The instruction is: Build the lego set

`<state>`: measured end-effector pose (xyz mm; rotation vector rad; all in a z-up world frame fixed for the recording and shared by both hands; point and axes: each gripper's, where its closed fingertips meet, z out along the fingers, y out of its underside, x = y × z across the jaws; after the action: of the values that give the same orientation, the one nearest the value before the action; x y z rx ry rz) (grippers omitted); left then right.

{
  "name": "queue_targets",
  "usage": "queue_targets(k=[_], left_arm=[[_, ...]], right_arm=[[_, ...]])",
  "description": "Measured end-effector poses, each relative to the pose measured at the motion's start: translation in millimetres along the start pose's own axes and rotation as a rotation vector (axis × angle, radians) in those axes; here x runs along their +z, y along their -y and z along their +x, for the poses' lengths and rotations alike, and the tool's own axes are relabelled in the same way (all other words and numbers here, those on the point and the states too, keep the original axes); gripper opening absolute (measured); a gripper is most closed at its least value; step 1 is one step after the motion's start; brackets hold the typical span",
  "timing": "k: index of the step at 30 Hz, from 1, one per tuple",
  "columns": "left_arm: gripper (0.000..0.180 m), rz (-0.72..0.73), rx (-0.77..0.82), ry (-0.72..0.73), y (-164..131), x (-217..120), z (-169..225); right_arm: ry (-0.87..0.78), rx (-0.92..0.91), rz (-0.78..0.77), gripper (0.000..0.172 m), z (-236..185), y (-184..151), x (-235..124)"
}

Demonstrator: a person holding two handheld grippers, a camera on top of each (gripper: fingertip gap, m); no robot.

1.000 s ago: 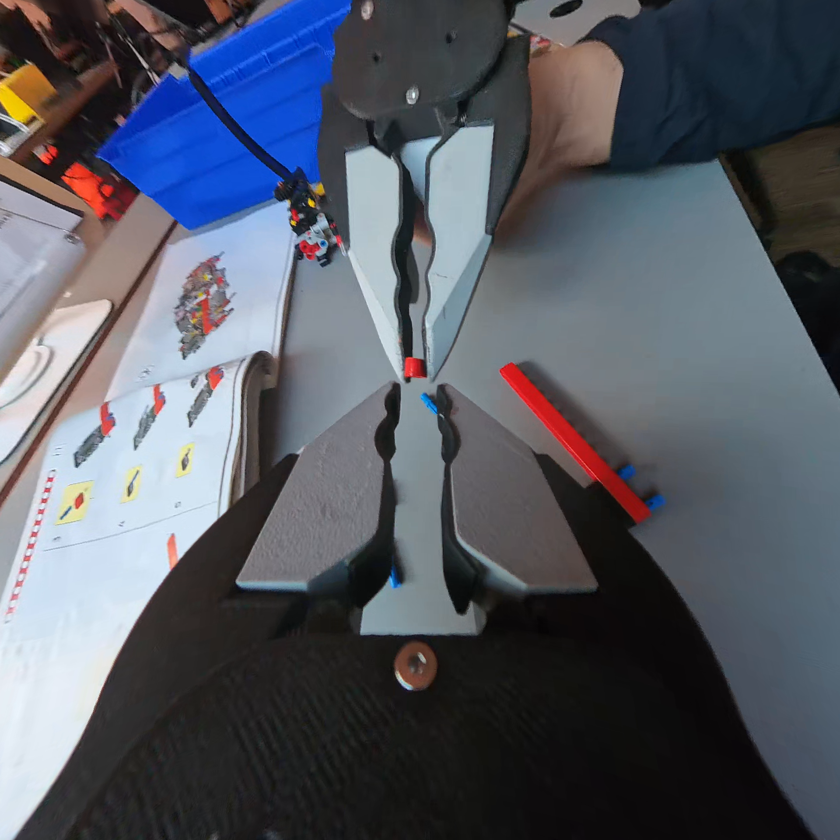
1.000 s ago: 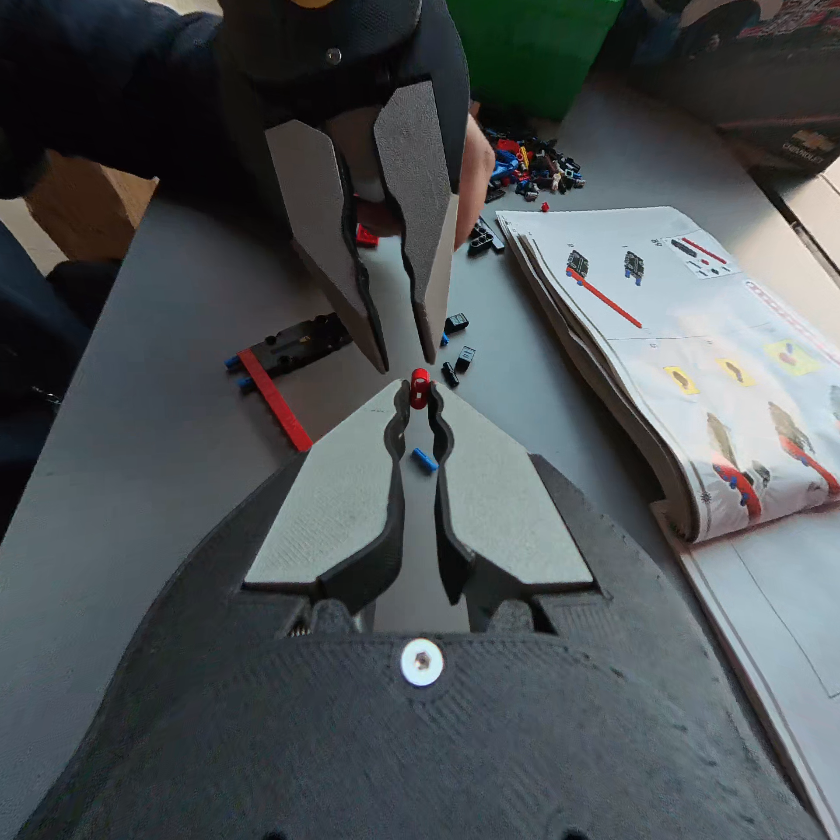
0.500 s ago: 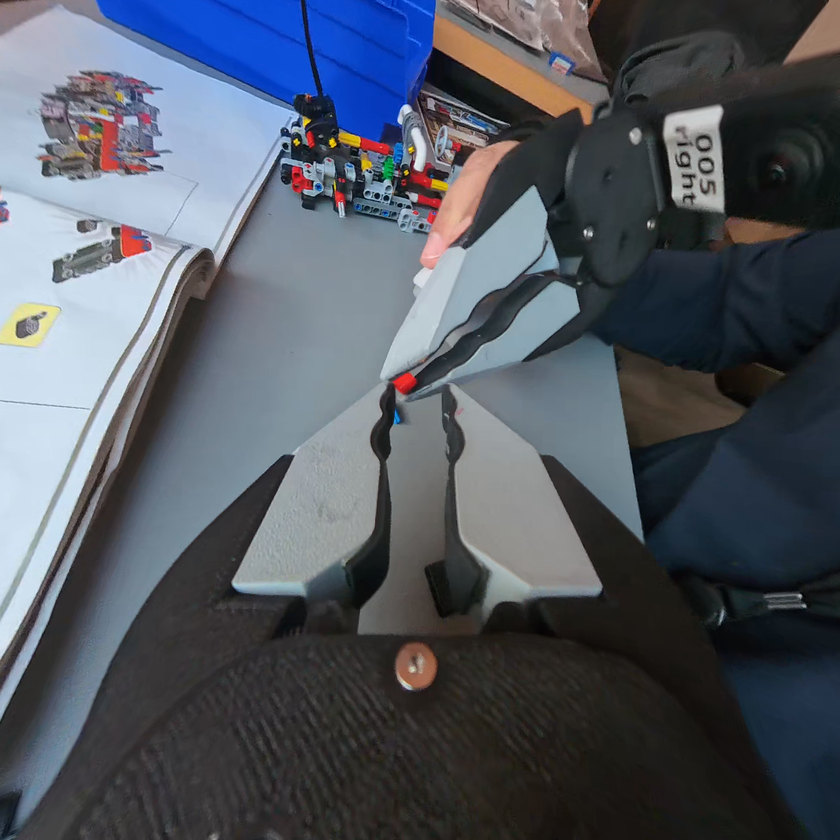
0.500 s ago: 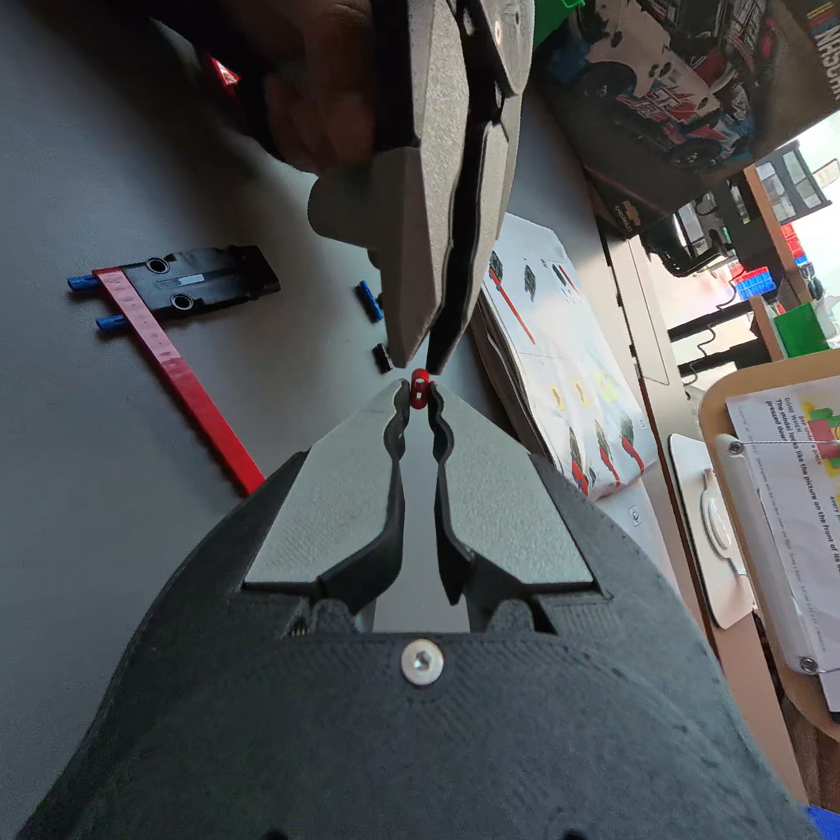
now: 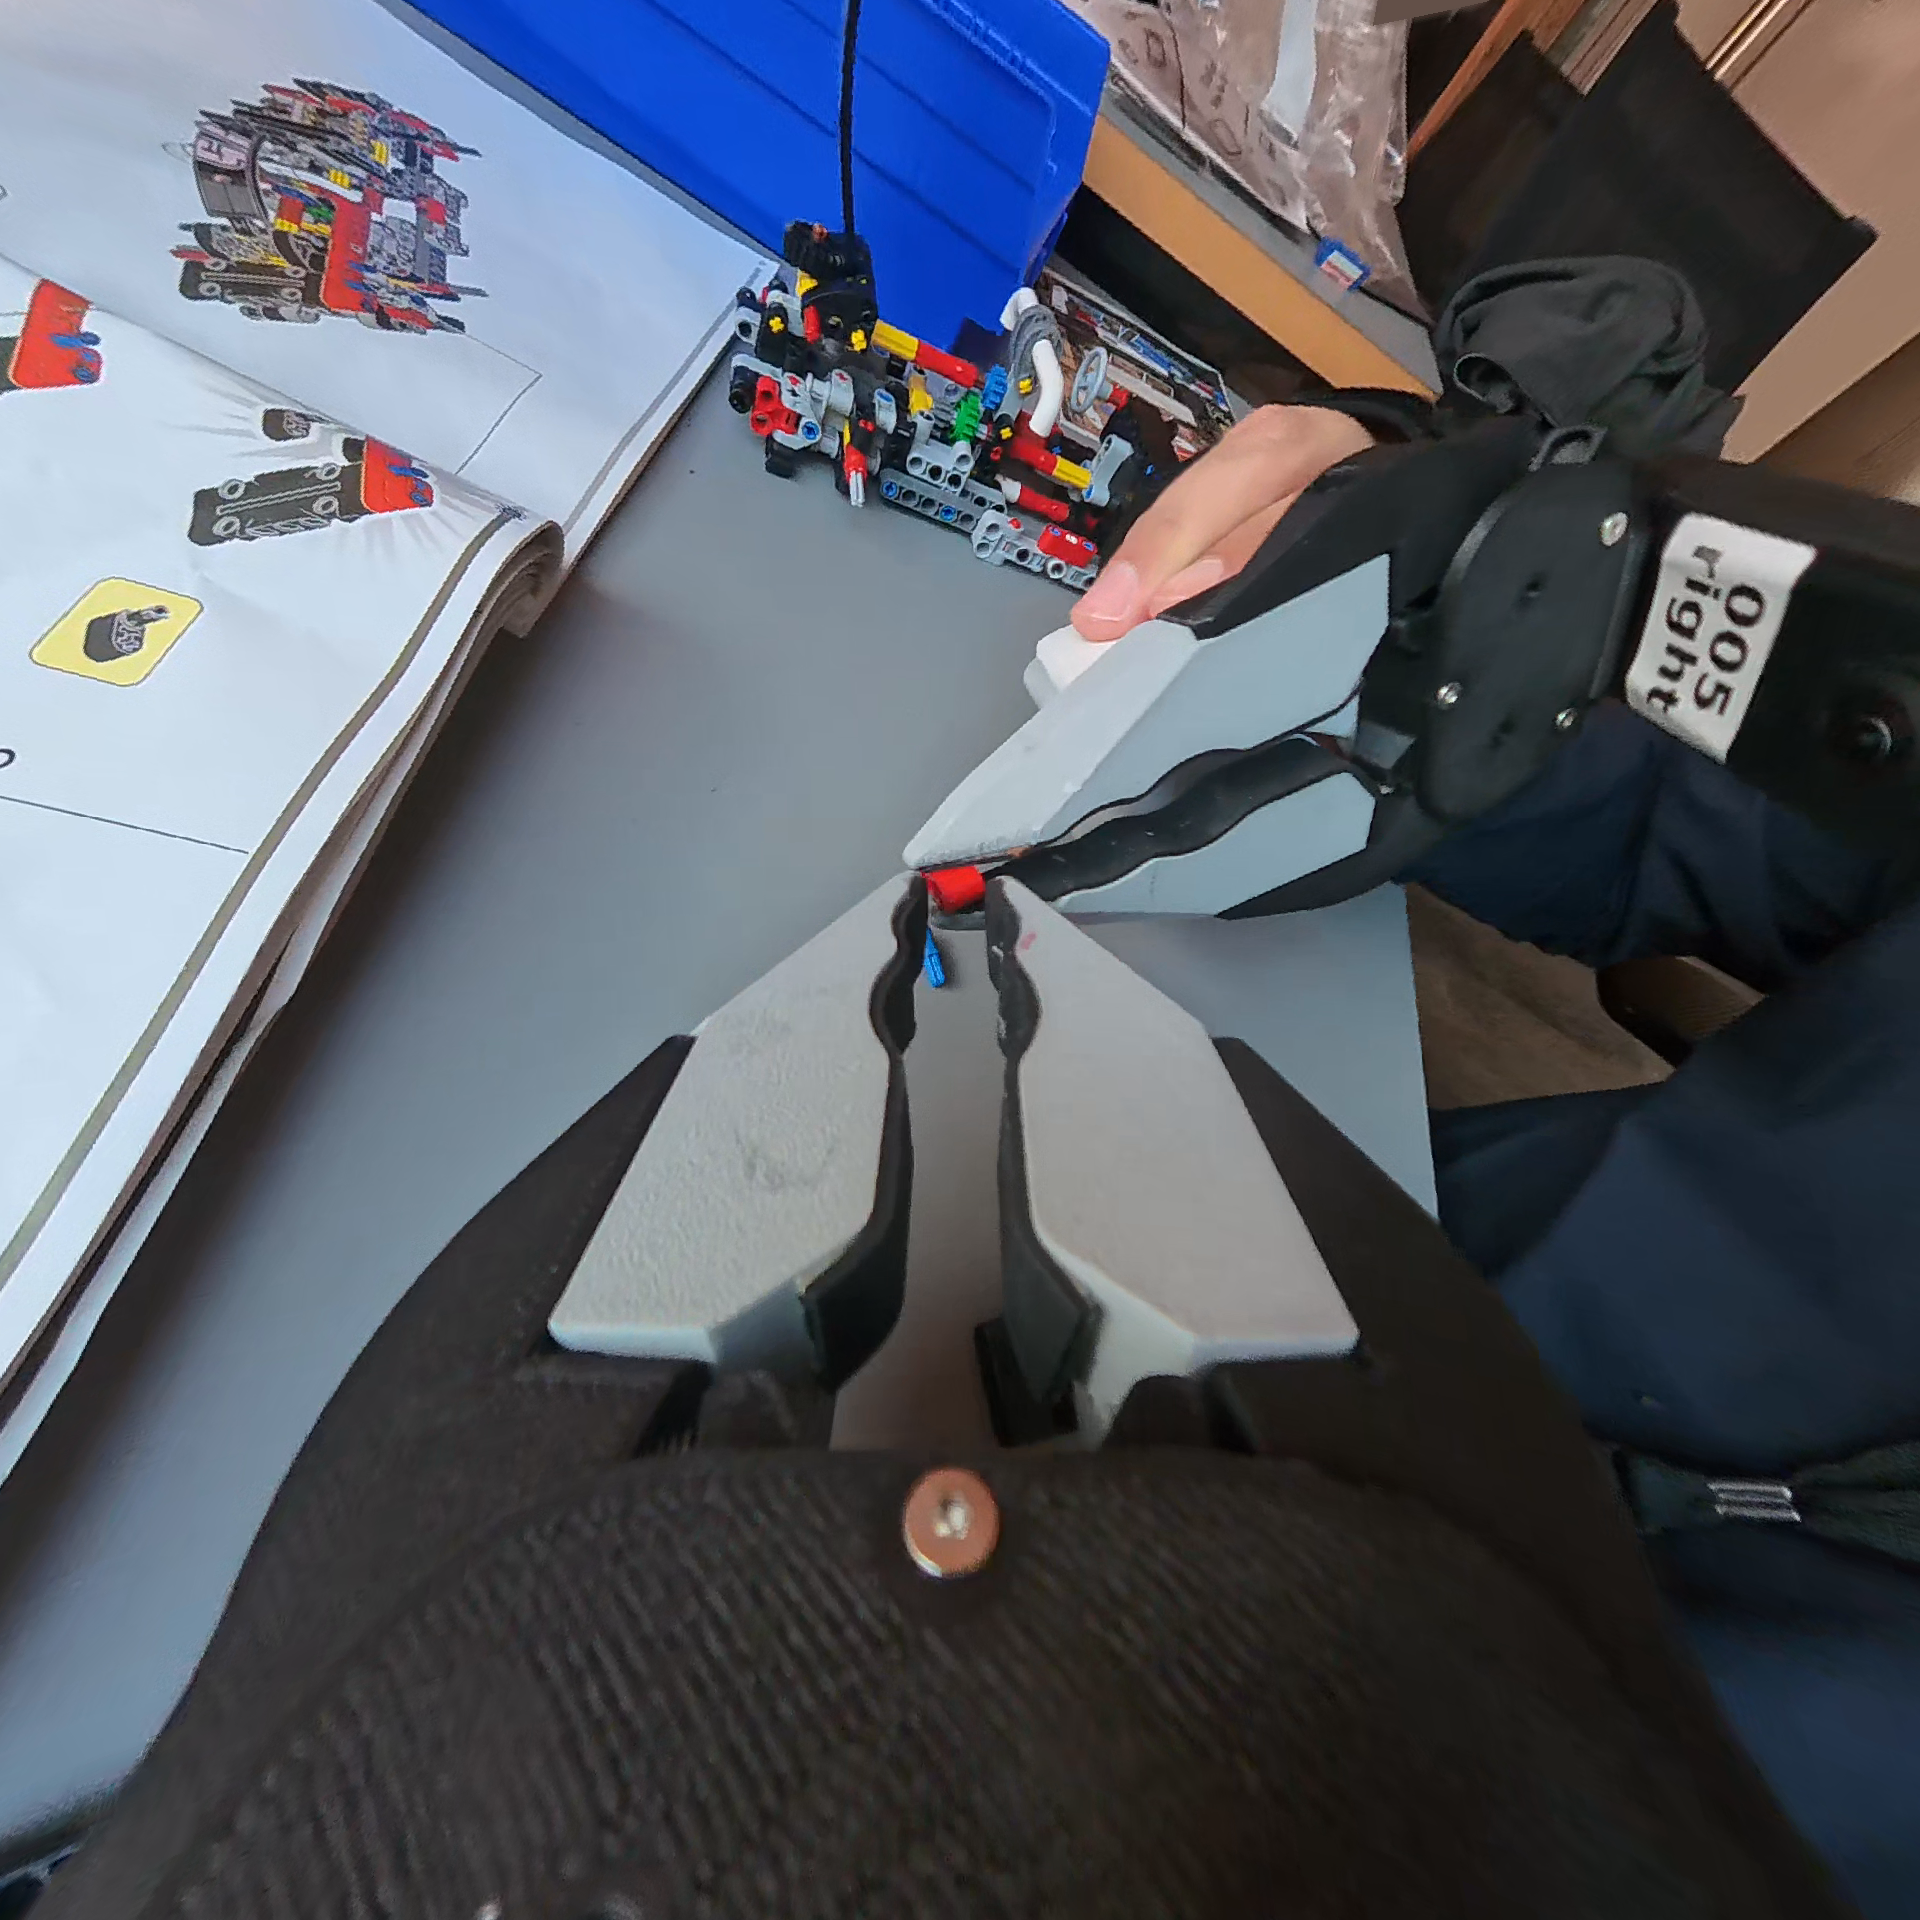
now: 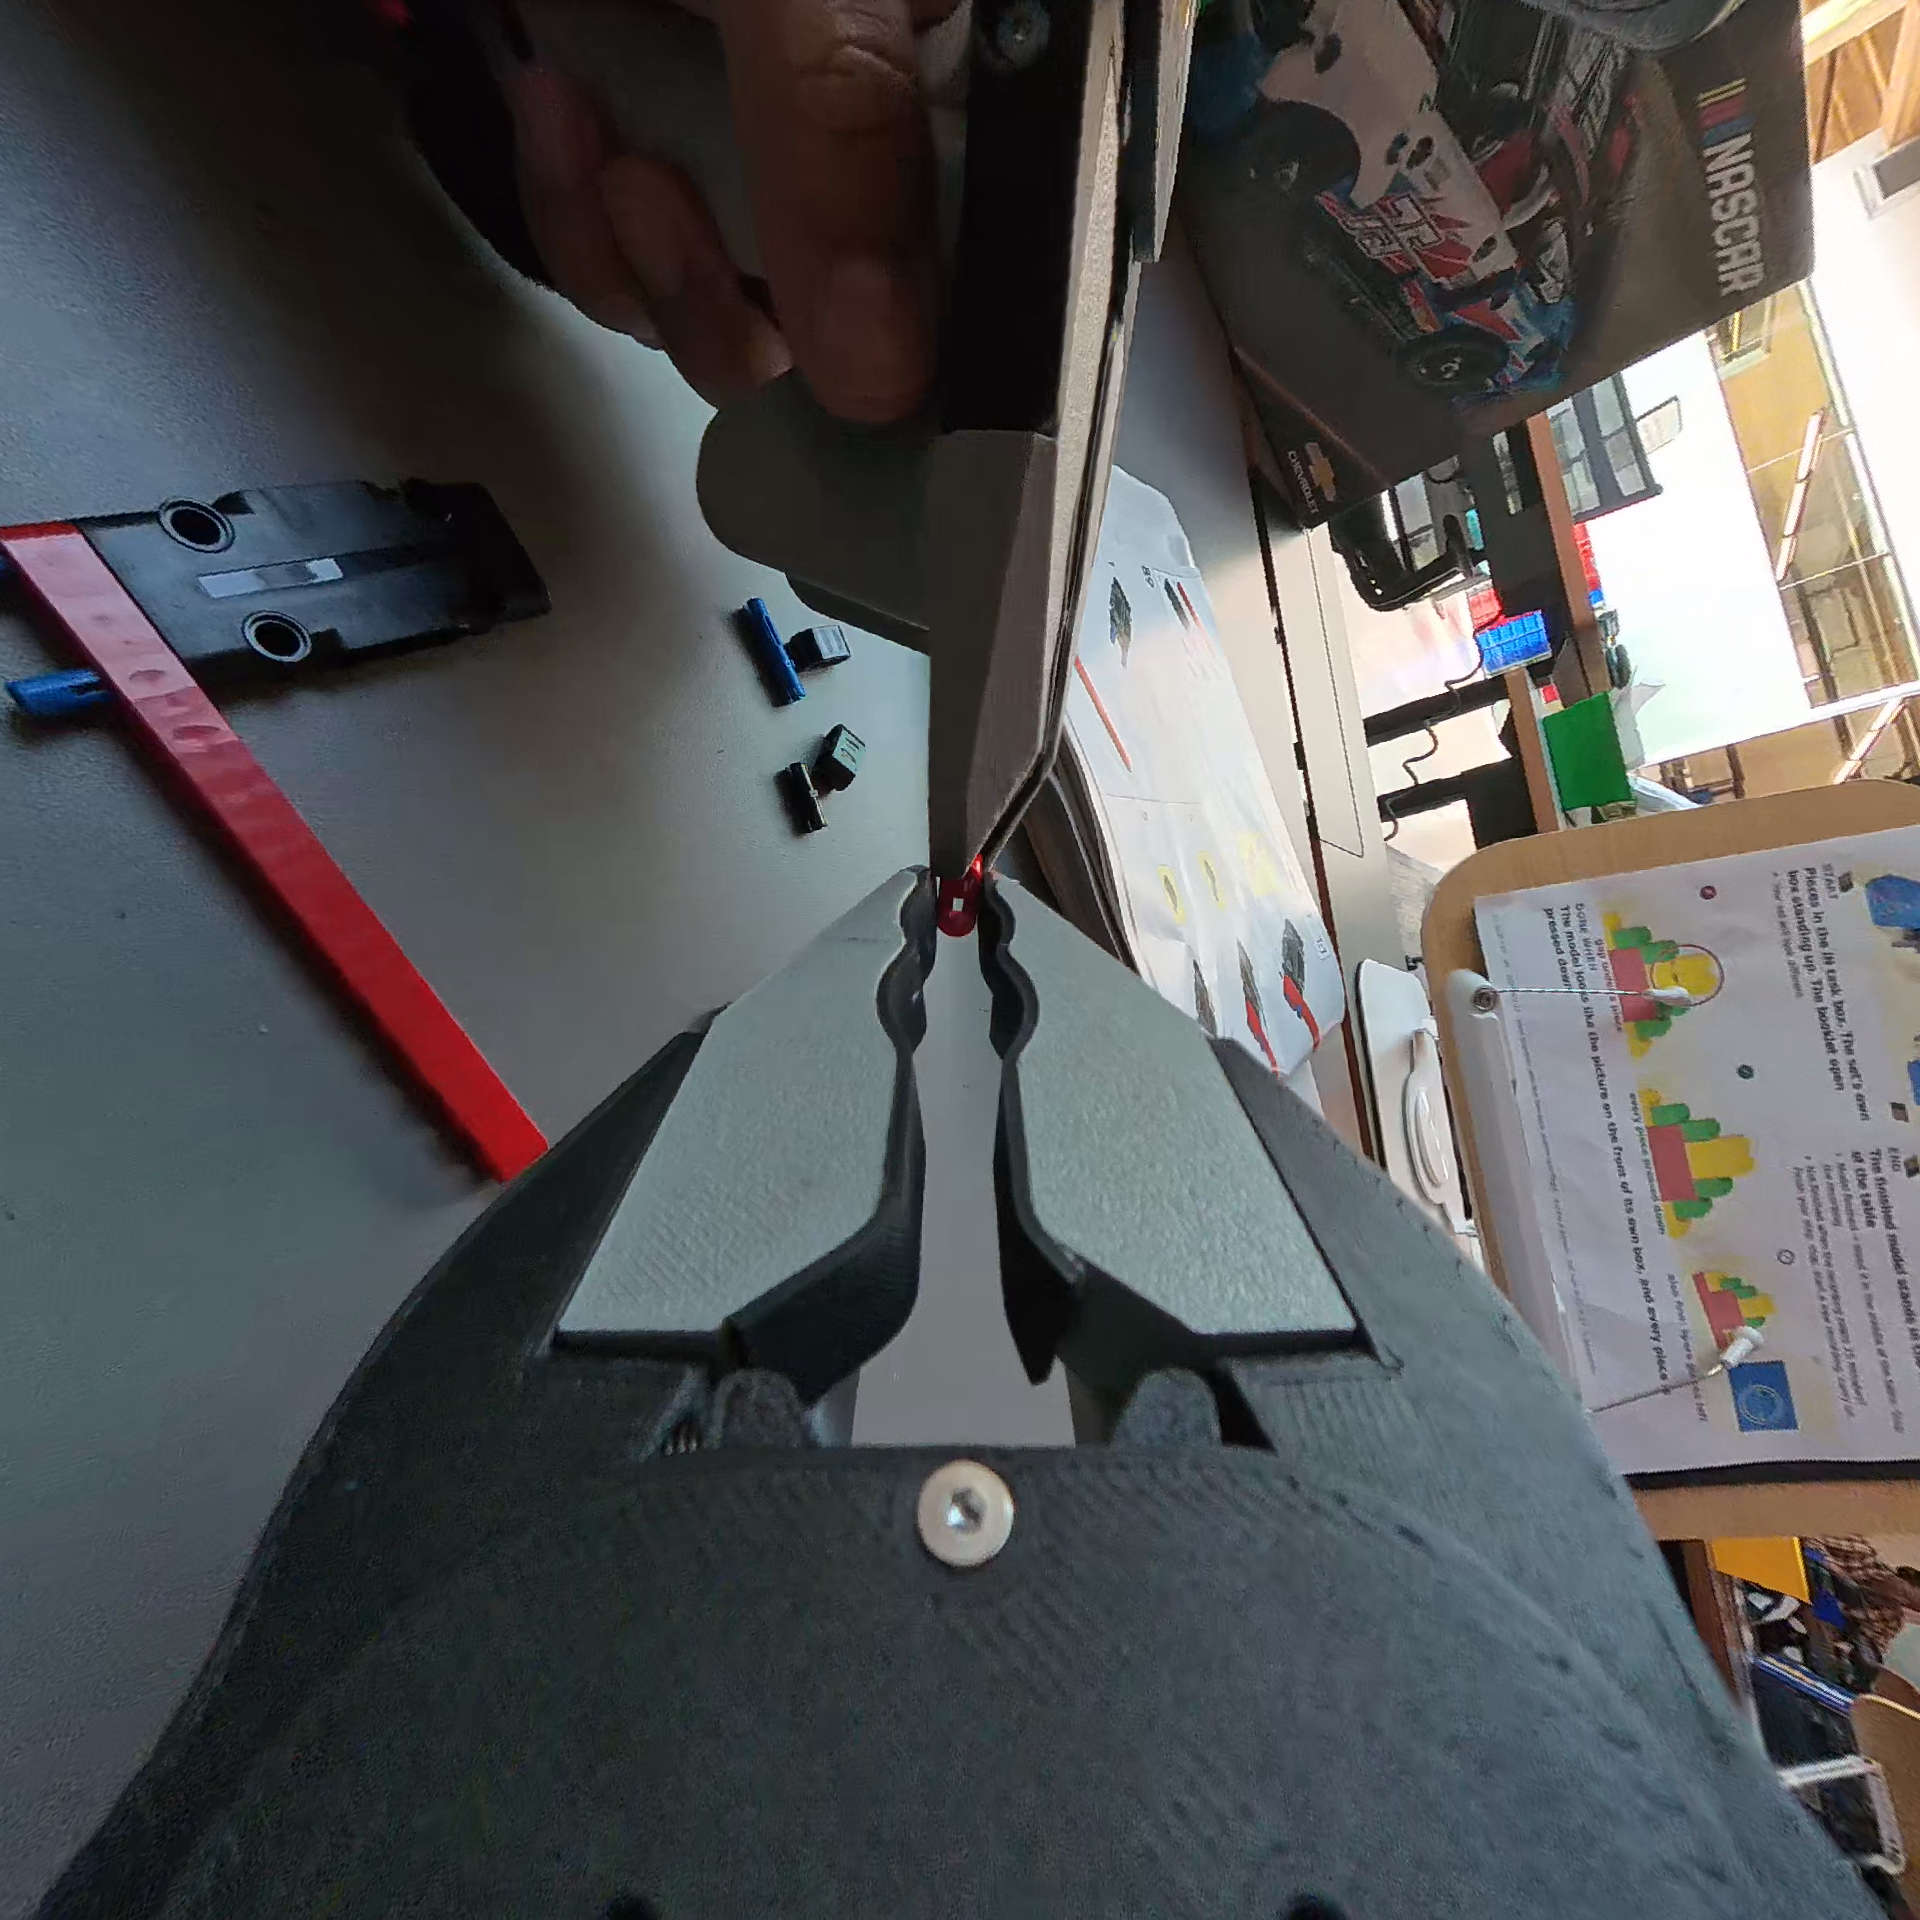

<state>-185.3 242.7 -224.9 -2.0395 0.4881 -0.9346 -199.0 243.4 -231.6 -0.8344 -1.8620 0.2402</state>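
My right gripper [image 6: 958, 891] is shut on a small red bush [image 6: 958, 906] and holds it above the grey table [image 6: 520, 935]. It also shows in the left wrist view [image 5: 1195, 790], coming in from the right with a hand on it. My left gripper [image 5: 951, 902] meets it tip to tip. Its two pads press on the ends of the same red bush [image 5: 954, 886]. In the right wrist view the left gripper [image 6: 971, 847] comes down from above onto the bush. A small blue pin [image 5: 935, 961] lies on the table below the left fingers.
An open instruction booklet [image 5: 260, 520] lies left, a blue bin [image 5: 883, 135] and a part-built brick model [image 5: 935, 436] behind it. On the table lie a long red beam [image 6: 281, 862], a black panel [image 6: 312, 582], a blue pin [image 6: 769, 649] and small black pieces [image 6: 826, 774].
My left gripper's fingers have narrowed and come together on the red bush, which the right gripper has kept holding. Both grippers have tilted and stay tip to tip.
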Motion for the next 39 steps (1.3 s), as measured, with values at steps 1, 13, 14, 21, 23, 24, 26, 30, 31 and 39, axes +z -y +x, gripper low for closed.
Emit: queue_targets(k=[1, 13, 14, 21, 23, 24, 26, 30, 31, 39], left_arm=[[0.009, 0.003, -0.004, -0.001, 0, 0, 0], [0.007, 0.025, 0.005, 0.003, 3, -1, -2], [0.006, 0.034, 0.002, -0.003, 5, -2, -2], [0.006, 0.088, -0.080, -0.069, 12, -7, 1], [0.006, 0.101, -0.096, -0.076, 14, -9, 0], [0.006, 0.103, -0.098, -0.075, 15, -10, 0], [0.006, 0.102, -0.100, -0.077, 15, -10, 0], [0.006, 0.105, -0.113, -0.101, 15, -9, 2], [0.006, 0.104, -0.110, -0.103, 15, -9, 3], [0.006, 0.099, -0.099, -0.121, 14, -9, 6]], right_arm=[[-0.007, -0.008, -0.003, 0.005, 0, 0, 0], [-0.046, 0.001, -0.012, 0.005, 5, 0, 1], [-0.047, 0.019, -0.001, 0.006, 6, 1, 0], [-0.030, 0.110, 0.064, 0.006, 13, 2, -4], [-0.026, 0.133, 0.087, 0.004, 15, 3, -7], [-0.025, 0.141, 0.098, 0.004, 16, 4, -8], [-0.016, 0.155, 0.120, 0.004, 16, 7, -10], [0.007, 0.154, 0.116, 0.008, 12, 5, -9], [0.004, 0.152, 0.116, 0.006, 13, 5, -9], [-0.004, 0.125, 0.118, 0.004, 13, 6, -11]])
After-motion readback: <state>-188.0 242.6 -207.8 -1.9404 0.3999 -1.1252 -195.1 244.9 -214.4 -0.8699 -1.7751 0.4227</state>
